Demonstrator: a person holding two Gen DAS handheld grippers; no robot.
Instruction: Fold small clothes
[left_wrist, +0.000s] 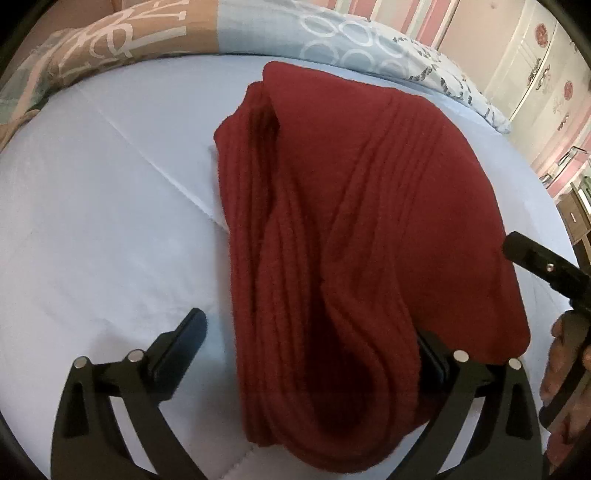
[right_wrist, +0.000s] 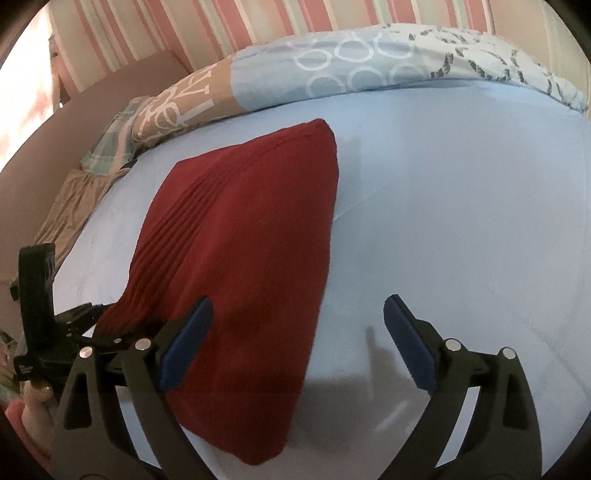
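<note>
On far left, patterned tan/blue/white quilt (left_wrist: 147, 33) bunched along far edge of pale blue bed sheet (left_wrist: 92, 221); pink-striped wall (right_wrist: 184, 33) behind.

L gripper (left_wrist: 306, 354): jaws spread wide, straddling near end of dark red ribbed knit garment (left_wrist: 351, 221). L finger (left_wrist: 184, 343) is clear of the cloth; R finger is half buried under a knit fold, touching it. Not clamped on anything.

Garment lies mid-bed, already folded lengthwise into a long thick bundle, ribbed layers stacked and rolled along its L side, far end toward quilt.

R gripper (right_wrist: 297, 339): jaws also wide apart, blue pads (right_wrist: 404, 339) bare. L finger overlaps garment's R edge; R finger over bare sheet. Holding nothing.

Step, est.: lengthwise folds done; both tools poised at near end, prob. before crosswise fold (near end over to far end), or just after release. Can't tell which.

Next move needs: both jaws close on all layers at near corners, lift together, carry far, keep edges aligned. Thick knit, layers may slip/unroll.
</note>
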